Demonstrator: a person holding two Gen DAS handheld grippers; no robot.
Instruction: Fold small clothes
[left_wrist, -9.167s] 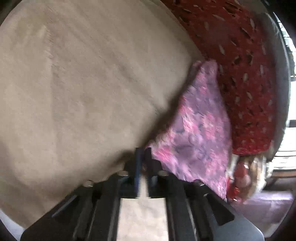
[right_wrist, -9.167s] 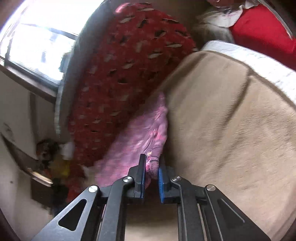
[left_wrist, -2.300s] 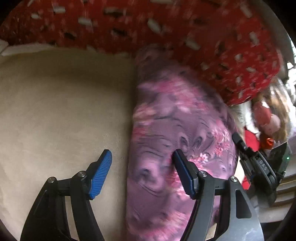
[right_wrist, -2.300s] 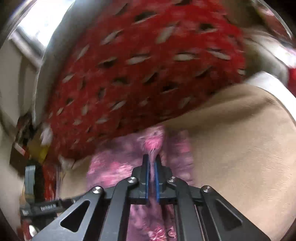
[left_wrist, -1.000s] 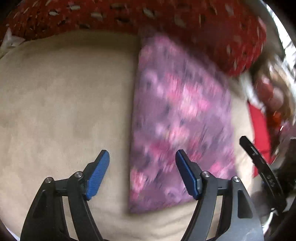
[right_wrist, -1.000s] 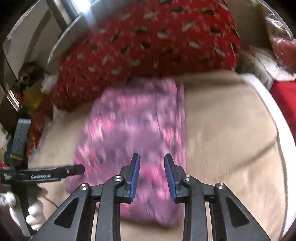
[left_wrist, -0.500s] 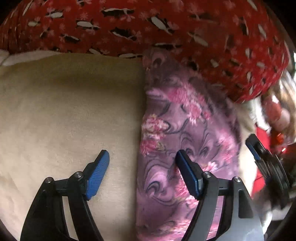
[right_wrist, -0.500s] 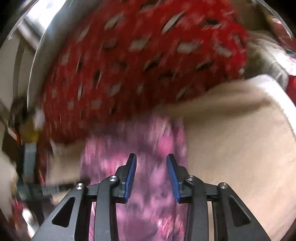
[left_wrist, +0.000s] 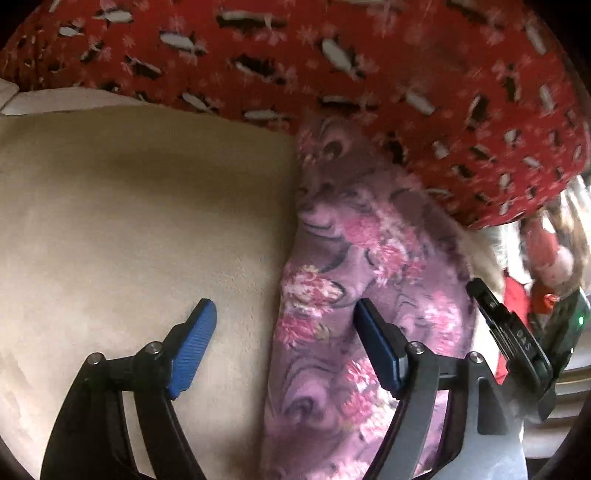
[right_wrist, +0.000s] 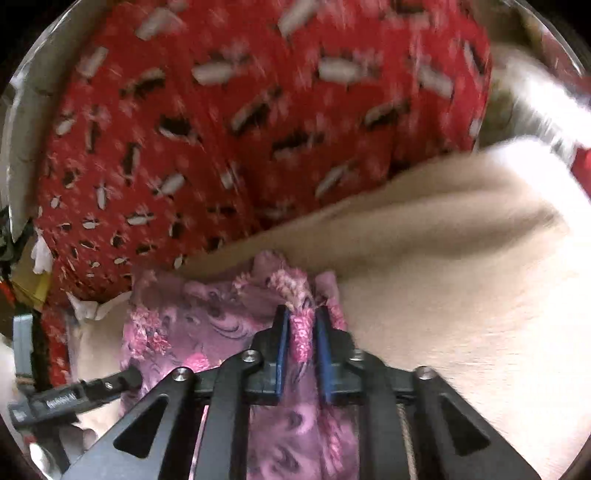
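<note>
A purple cloth with pink flowers (left_wrist: 354, 295) lies on a beige blanket (left_wrist: 129, 221), its far end against a red patterned pillow (left_wrist: 369, 74). My left gripper (left_wrist: 282, 325) is open just above the cloth's left edge; its left pad (left_wrist: 194, 347) is over the blanket, its right pad (left_wrist: 373, 347) over the cloth. In the right wrist view my right gripper (right_wrist: 299, 328) is shut on a bunched ridge of the cloth (right_wrist: 207, 325) near its far edge. The other gripper's black body (right_wrist: 74, 398) shows at the left.
The red pillow (right_wrist: 240, 129) bounds the far side. The beige blanket (right_wrist: 461, 277) stretches to the right, with a white edge (right_wrist: 546, 96) beyond it. Cluttered red and mixed items (left_wrist: 546, 258) lie past the cloth's right side.
My right gripper has dropped to the cloth's far edge and closed on a pinch of fabric; half a second ago it was open above it. My left gripper stays open, moved slightly closer.
</note>
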